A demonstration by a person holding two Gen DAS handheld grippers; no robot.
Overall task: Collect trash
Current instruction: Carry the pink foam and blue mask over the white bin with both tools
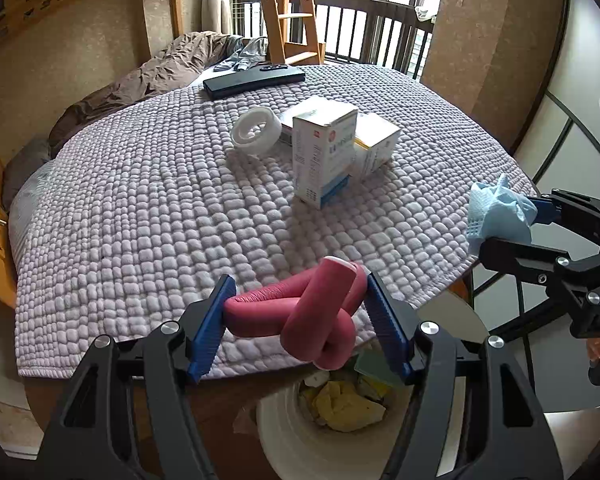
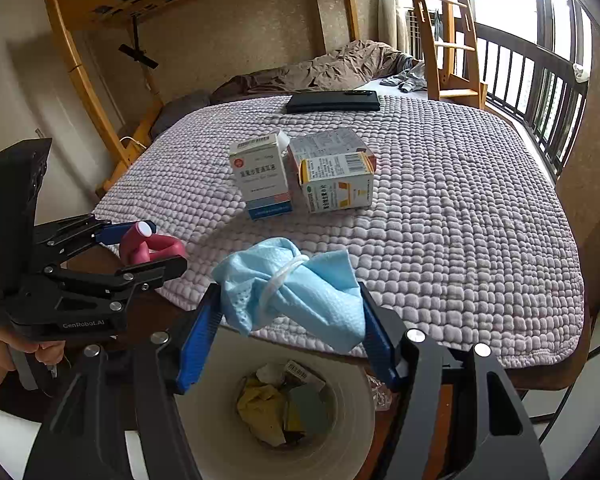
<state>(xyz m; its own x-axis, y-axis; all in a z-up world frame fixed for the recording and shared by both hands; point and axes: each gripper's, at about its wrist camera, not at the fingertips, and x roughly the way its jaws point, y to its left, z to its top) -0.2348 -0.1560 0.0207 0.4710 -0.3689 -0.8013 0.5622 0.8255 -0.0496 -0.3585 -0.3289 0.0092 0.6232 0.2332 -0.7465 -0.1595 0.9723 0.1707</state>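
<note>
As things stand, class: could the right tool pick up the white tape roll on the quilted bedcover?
Probably not yet. The right tool is shut on a crumpled blue face mask, and the white tape roll lies behind the upright white medicine box.

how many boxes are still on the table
3, clustered mid-table: an upright blue and white box, an orange and white box right of it, and a third box behind them. More could hide behind.
</note>
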